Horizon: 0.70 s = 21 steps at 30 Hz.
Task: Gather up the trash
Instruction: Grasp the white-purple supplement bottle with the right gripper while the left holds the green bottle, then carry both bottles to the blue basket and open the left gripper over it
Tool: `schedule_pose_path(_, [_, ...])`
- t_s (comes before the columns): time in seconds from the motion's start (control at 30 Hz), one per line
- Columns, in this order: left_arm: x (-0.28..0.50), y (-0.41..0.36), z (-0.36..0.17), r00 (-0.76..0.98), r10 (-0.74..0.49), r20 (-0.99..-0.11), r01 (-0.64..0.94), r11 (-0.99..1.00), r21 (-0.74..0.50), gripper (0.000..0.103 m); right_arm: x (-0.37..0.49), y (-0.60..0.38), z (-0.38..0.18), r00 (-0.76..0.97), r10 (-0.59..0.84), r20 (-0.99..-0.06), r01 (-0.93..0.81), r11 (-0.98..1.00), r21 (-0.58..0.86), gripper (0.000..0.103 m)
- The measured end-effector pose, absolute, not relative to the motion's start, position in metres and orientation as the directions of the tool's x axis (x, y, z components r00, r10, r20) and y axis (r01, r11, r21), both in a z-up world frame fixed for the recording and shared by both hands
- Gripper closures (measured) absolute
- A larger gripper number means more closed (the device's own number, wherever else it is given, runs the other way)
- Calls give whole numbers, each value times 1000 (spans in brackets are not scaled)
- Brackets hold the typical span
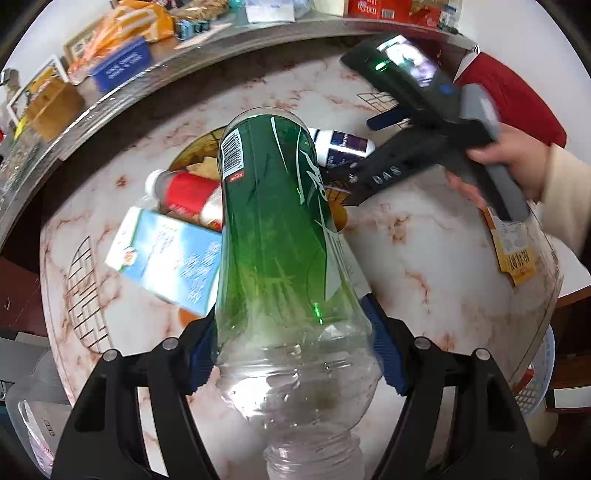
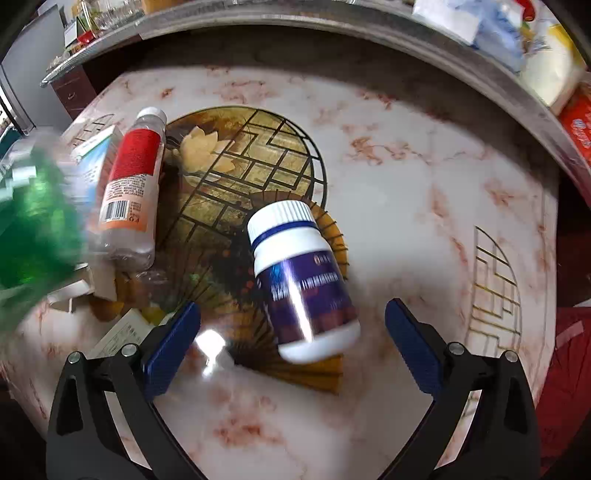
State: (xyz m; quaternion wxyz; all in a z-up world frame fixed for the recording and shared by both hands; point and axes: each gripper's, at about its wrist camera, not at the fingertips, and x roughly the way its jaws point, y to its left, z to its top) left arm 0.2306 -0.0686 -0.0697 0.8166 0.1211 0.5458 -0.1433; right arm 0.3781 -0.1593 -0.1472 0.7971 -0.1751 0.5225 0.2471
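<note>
Left gripper (image 1: pixel 291 354) jaws clamp green bottle (image 1: pixel 273 221); right gripper (image 2: pixel 291 347) jaws gape over pill bottle (image 2: pixel 303 280).

Both pictures are looking bright, and the round lens is bending the edges, so the shelf (image 1: pixel 236 35) is curving like a bow and the corners are going black. A white spot of glare is shining on the bench (image 2: pixel 424 206) in the right wrist view, and a bright streak is running down the white pill bottle (image 2: pixel 303 280), which is looking smeary. The green bottle (image 2: pixel 33 229) is blurring badly there; in the left wrist view it is looking sharper
</note>
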Motion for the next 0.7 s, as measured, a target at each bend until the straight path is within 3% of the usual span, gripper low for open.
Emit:
schedule_pose_path(0.2, [216, -39, -62, 388, -87, -918, 318, 947, 44, 34, 397, -145, -168, 270, 194, -943, -592, 806, -4, 12])
schedule_pose_path(0.3, [215, -31, -62, 397, -76, -915, 298, 953, 50, 34, 401, -138, -175, 237, 187, -953, -597, 802, 9, 27])
schedule_pose_path(0.4, [214, -24, -62, 391, -79, -917, 282, 959, 37, 34, 405, -137, -178, 236, 179, -955, -592, 806, 5, 53])
schedule_pose_path(0.7, [205, -39, -59, 422, -85, -902, 337, 939, 69, 34, 359, -156, -141, 306, 234, -923, -534, 845, 37, 53])
